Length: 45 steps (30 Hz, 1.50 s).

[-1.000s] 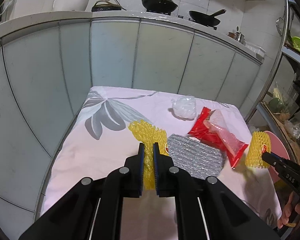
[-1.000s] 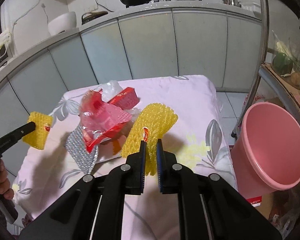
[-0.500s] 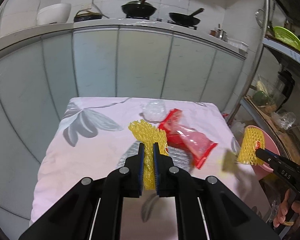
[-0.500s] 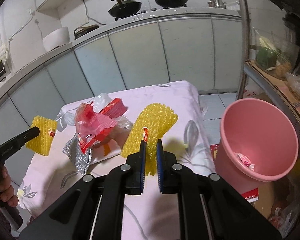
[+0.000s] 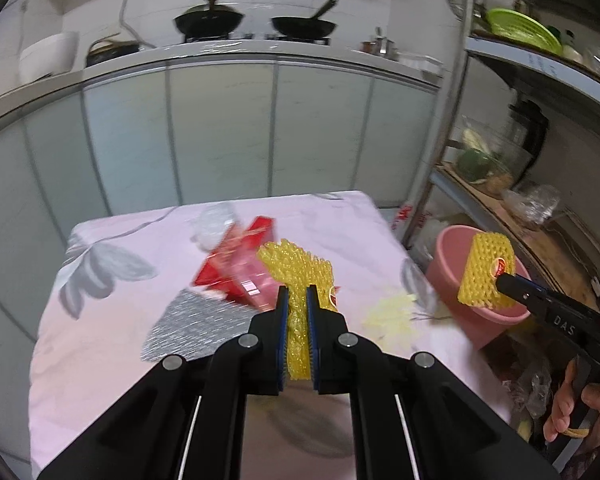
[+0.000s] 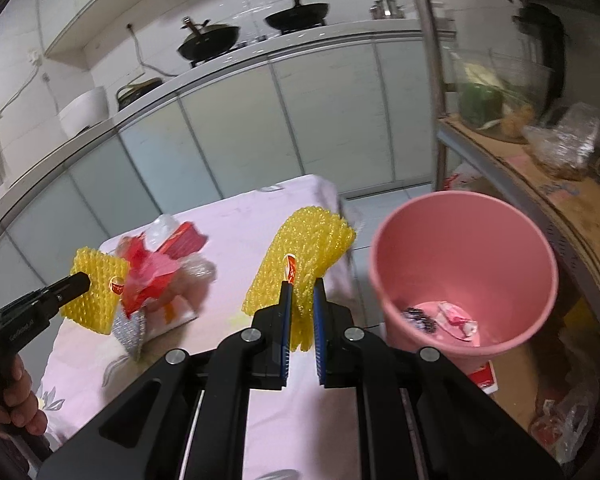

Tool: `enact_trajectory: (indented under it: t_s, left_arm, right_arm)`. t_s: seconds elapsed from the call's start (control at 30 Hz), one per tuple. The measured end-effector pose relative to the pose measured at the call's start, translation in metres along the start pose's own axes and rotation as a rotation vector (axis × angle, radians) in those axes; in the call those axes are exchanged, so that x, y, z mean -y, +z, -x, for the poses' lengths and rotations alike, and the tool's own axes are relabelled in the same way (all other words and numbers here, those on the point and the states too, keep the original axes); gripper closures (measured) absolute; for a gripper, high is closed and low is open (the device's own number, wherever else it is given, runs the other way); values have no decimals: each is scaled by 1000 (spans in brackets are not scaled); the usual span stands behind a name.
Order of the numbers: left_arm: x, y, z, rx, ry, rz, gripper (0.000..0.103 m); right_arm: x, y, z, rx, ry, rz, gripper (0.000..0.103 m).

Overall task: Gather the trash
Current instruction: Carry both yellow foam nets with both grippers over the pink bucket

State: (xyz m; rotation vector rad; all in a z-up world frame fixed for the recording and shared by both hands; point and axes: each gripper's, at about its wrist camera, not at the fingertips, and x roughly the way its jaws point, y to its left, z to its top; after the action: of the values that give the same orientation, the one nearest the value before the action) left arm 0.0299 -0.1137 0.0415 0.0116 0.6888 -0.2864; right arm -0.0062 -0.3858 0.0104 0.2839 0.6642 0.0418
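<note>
Even indoor light, strong fisheye bending, dark corner vignetting, motion-blurred edges

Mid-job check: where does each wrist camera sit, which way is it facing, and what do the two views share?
Left wrist: behind the left gripper, shut on a yellow foam net, facing the table; the right gripper and hand show at right.
Right wrist: behind the right gripper, shut on its own net, beside the pink bin; the left gripper shows.
Shared: table, red wrappers, bin, cabinets.
</note>
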Motion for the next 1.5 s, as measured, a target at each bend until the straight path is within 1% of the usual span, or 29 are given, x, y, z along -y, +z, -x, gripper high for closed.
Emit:
enact_trajectory:
  t_s: [0.3, 0.37, 0.53, 0.67, 0.93, 1.07, 1.17, 1.37, 1.5]
  left_arm:
    - [56, 12, -28, -10, -149, -69, 95]
    - [68, 16, -36, -13, -189, -76, 95]
    - [95, 24, -56, -30, -259, -86, 95]
    - [117, 28, -71, -41, -300, -103, 95]
    - [167, 33, -106, -88, -416, -136, 95]
    - [193, 32, -125, -112, -442, -164, 95]
    - [206, 30, -137, -125, -445, -183, 95]
    - [219, 25, -162, -153, -419, -201, 95]
    - [224, 26, -173, -161, -403, -212, 95]
  right_arm:
    - [49, -1, 2, 6, -94, -74, 93]
    - [56, -2, 2, 8, -111, -82, 93]
    - [71, -2, 1, 10, -161, -88, 93]
    - [83, -5, -5, -3, -190, -98, 93]
    - [102, -9, -15, -29, -246, -107, 93]
    - [108, -11, -22, -45, -271, -106, 93]
    - [113, -11, -28, -55, -288, -106, 93]
    - [121, -12, -36, -69, -303, -118, 93]
    - [121, -11, -44, -75, -322, -100, 93]
